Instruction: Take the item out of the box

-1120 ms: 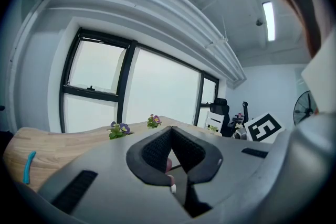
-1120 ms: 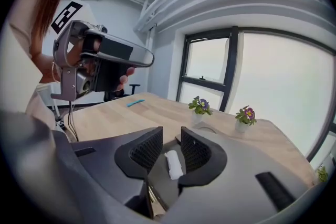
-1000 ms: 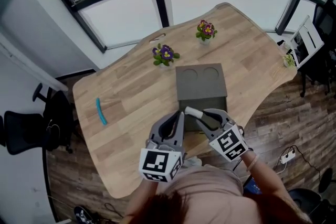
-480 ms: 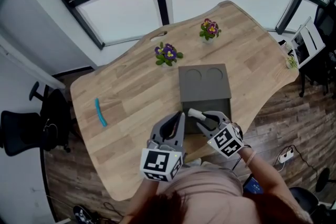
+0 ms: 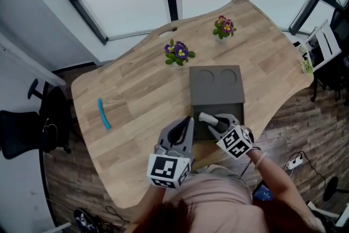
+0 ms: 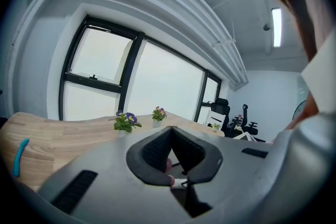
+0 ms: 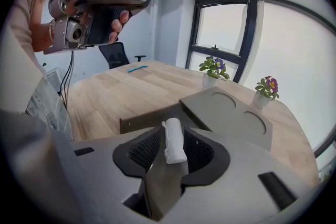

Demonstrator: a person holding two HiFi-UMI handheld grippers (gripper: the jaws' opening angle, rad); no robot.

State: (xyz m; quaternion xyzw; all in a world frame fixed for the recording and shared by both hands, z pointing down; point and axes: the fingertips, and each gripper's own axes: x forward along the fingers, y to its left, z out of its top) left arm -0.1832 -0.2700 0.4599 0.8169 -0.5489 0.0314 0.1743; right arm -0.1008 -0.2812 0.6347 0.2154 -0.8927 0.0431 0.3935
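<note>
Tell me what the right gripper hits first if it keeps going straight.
Probably the inside of the open box, though depth is unclear. The jaws of the right gripper have just been opening, the white roll between them.

A light wooden worktop [image 5: 136, 95] with a curved edge is set on a dark plank floor [image 5: 65, 193]. Large black-framed windows [image 5: 125, 3] are fitted in the white wall [image 7: 168, 23]. Black office chairs [image 5: 24, 133] are placed around, and a ceiling light [image 6: 276, 27] is lit.

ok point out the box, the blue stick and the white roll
box [image 5: 216, 94]: head view, on its grey lid
blue stick [image 5: 103, 114]: head view, its middle
white roll [image 7: 174, 141]: right gripper view, middle of the roll
</note>
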